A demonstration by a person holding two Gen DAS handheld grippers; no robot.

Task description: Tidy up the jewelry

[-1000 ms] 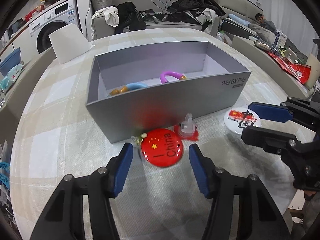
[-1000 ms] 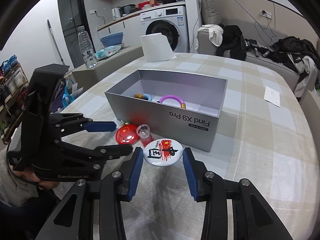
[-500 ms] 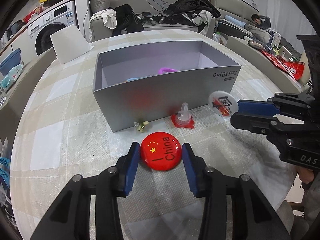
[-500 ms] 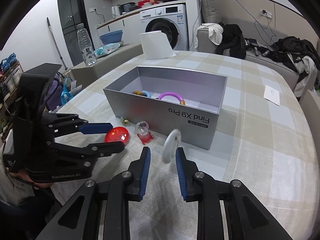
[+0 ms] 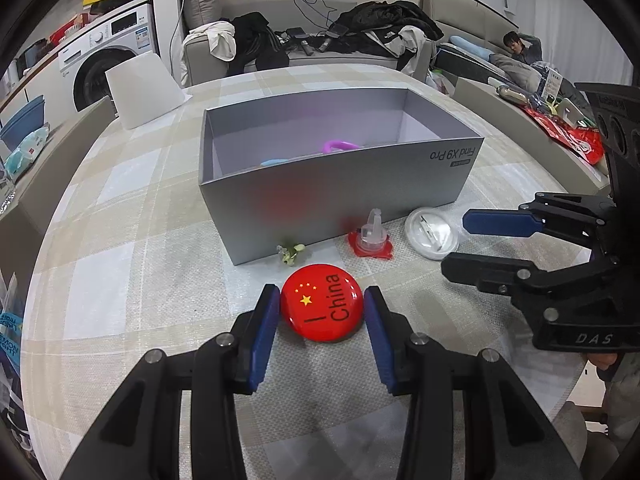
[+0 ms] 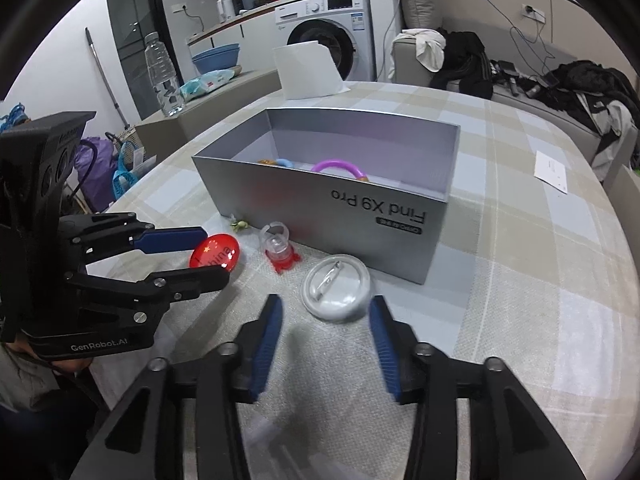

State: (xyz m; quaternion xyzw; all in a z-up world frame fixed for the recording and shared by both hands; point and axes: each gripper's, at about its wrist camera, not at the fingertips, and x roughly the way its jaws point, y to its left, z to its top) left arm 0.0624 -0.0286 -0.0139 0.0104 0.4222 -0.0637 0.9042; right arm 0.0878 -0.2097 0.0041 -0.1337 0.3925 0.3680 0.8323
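My left gripper (image 5: pixel 322 306) is shut on a red "China" badge (image 5: pixel 322 307), both pads touching its edges; the badge also shows in the right wrist view (image 6: pixel 215 256). My right gripper (image 6: pixel 325 322) is open, and a white badge (image 6: pixel 336 288) lies pin side up on the table just past its tips; the badge also shows in the left wrist view (image 5: pixel 432 233). A grey box (image 5: pixel 332 184) holds a purple ring (image 6: pixel 339 168) and a blue ring (image 6: pixel 283 162). A clear-and-red charm (image 6: pixel 279 254) and a small green trinket (image 5: pixel 291 251) lie by the box front.
A white card (image 6: pixel 310 68) stands behind the box. A paper slip (image 6: pixel 552 171) lies at the table's right. A water bottle (image 6: pixel 162 74) stands on a ledge to the left. The right gripper's body (image 5: pixel 560 276) sits close to my left gripper.
My left gripper closed onto the red badge. My right gripper pinched the white badge on edge, then opened; the badge now lies flipped, pin side up.
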